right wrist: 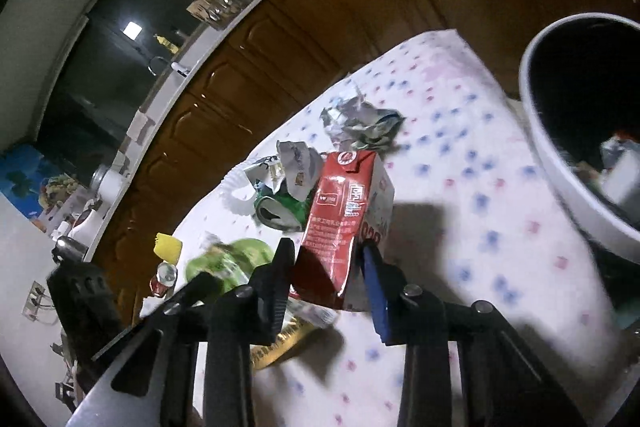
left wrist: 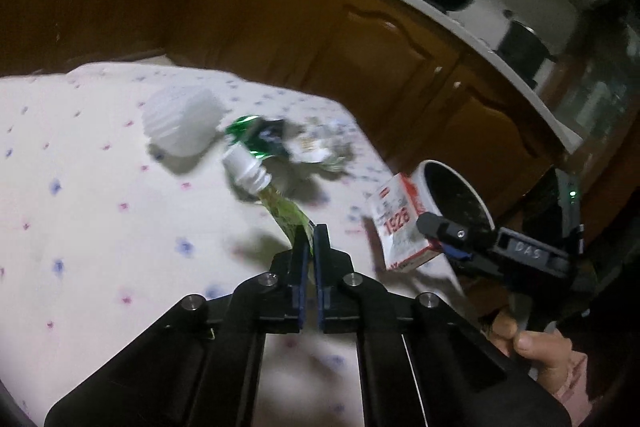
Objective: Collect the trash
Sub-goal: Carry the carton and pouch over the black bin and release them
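Left tool point(left wrist: 310, 239): I have it pinched nearly flat on the bottom seam of a green spouted pouch point(left wrist: 280, 205), white screw spout pointing away from me.
Pouch handling: I judge it light, limp and slick film; it flops from the seam, so the hold is only as good as the pinch. The stiff spout neck would be the surer place to grip.
Right tool point(right wrist: 326, 261): I hold a red milk carton point(right wrist: 344, 227) between the two fingers, closed on its lower half, side walls dented inward.
Carton handling: I judge it empty, light, crushable board; a grip across the flat faces near the base keeps it from twisting.
Carton location: raised above the worktop point(right wrist: 472, 211), just beside the white bin point(right wrist: 560, 179) in the left wrist view.
Bin: dark inside, some scraps already at the bottom.
Left on the worktop: white fluted paper cup point(left wrist: 180, 125), crushed green can point(right wrist: 280, 209), crumpled wrappers point(right wrist: 360, 121).
Risk: pouch slipping free mid-carry.
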`<state>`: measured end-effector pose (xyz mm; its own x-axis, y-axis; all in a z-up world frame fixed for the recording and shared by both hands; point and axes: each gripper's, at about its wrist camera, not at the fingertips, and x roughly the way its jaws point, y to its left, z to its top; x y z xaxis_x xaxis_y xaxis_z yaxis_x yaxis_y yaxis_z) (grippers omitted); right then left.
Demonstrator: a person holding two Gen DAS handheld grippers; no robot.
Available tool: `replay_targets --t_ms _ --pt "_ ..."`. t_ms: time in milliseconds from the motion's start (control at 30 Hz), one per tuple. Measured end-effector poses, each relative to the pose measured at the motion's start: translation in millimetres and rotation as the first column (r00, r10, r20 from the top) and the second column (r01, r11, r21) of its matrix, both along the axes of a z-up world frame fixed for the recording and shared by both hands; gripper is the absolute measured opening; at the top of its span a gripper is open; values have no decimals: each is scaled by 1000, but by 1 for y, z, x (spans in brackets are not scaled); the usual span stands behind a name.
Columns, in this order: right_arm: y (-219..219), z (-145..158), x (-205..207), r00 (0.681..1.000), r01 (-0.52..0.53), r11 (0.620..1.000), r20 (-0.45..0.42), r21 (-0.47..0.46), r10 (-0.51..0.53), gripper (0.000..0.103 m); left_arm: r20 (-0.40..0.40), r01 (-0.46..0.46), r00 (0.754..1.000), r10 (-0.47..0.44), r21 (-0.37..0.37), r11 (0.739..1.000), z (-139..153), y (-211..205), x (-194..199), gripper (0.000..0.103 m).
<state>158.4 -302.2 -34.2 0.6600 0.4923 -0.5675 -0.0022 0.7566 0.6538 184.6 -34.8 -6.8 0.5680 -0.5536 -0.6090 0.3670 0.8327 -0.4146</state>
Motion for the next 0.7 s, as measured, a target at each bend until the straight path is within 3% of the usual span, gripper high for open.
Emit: replay_targets --t_ms 233,700 --pt "-33 13 -33 998 54 998 39 -32 -53 34 71 88 993 -90 29 996 24 -43 -16 1" --pt "-110 33 -77 973 208 977 109 -35 -203 33 120 234 964 -235 21 972 52 -130 -18 1"
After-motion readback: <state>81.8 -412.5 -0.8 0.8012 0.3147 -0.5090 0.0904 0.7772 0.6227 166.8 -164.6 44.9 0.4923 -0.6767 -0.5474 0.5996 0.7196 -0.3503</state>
